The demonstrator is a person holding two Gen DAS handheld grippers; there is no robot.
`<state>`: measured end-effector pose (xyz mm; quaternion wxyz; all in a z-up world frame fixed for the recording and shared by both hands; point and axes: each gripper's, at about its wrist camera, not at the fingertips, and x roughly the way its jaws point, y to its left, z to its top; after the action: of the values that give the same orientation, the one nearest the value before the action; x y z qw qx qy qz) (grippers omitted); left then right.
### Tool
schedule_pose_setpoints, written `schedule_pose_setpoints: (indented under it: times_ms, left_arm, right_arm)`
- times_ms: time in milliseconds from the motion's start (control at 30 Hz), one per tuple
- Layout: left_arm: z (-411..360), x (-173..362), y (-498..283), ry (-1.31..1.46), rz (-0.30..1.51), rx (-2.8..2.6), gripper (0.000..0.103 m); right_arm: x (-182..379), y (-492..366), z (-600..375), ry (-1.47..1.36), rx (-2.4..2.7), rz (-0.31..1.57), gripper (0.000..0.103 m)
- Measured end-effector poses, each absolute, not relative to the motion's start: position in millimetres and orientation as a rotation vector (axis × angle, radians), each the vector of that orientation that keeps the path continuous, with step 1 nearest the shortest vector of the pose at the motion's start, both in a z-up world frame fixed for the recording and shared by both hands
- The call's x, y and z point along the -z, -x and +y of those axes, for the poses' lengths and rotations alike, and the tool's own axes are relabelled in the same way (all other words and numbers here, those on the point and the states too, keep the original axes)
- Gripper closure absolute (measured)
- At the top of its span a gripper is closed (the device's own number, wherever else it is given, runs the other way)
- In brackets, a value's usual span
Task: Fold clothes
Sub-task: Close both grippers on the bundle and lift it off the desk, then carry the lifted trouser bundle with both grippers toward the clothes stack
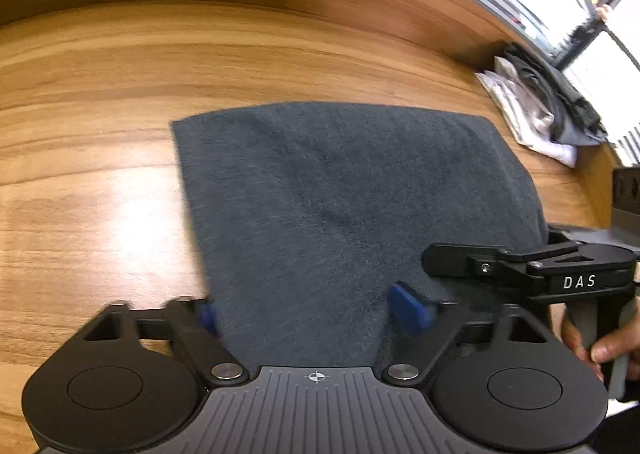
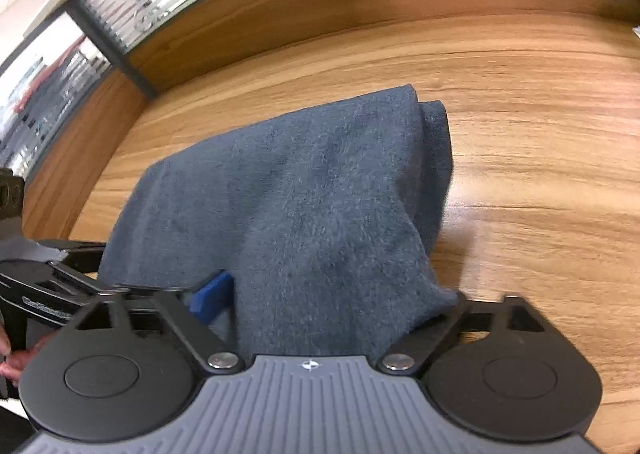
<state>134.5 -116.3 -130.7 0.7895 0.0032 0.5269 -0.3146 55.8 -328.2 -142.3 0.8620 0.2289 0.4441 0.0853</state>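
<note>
Mostly wooden table (image 1: pixel 100 158), glossy, glare patch on the near left in the left wrist view. Dark grey cloth (image 1: pixel 340 194) lies on it, already folded into a rough rectangle; in the right wrist view the far right side shows a doubled layer rolled at the edge. Cloth near edge runs up into both claws. Pile of other clothes (image 1: pixel 548 110), grey, black and white, sits far right by the window wall, well apart from the cloth. Left gripper (image 1: pixel 316 314): fingers spread wide, blue pads either side of the cloth's near edge, fabric between them, not pinched. Right gripper (image 2: pixel 320 310): left blue pad visible and clear of fabric, right finger buried under cloth, jaws wide; real grip cannot tell. Hand (image 1: pixel 600 342) on the right gripper's handle, lower right corner of the left wrist view.
</note>
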Motion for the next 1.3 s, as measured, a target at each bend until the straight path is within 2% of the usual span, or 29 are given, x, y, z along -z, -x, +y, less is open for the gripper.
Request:
schedule_pose_setpoints:
  times_ms: [33, 67, 100, 200, 500, 667, 1067, 1300]
  left_arm:
    - [-116, 127, -134, 0.007, 1.132, 0.677, 0.052]
    - [-117, 123, -133, 0.009, 1.122, 0.677, 0.057]
    - [-120, 118, -130, -0.006, 1.103, 0.684, 0.059]
    - [-131, 100, -121, -0.043, 1.05, 0.728, 0.065]
    - [-184, 36, -95, -0.111, 0.898, 0.885, 0.065]
    - [-245, 6, -79, -0.15, 0.88, 0.897, 0.065]
    - [-441, -47, -54, 0.014, 0.811, 0.883, 0.065]
    - [-550, -68, -81, 0.048, 0.78, 0.9, 0.065]
  right_arm:
    - [140, -52, -331, -0.49, -0.171, 0.928, 0.03]
    - [137, -48, -333, -0.5, -0.164, 0.923, 0.037]
    - [133, -45, -334, -0.512, -0.161, 0.913, 0.047]
    - [116, -35, -335, -0.537, -0.146, 0.874, 0.061]
    - [33, 21, -363, -0.505, -0.009, 0.712, 0.062]
    - [-10, 37, -413, -0.488, 0.037, 0.714, 0.062]
    - [-96, 64, -642, -0.373, -0.003, 0.707, 0.062]
    - [-140, 41, -759, -0.272, 0.065, 0.695, 0.062]
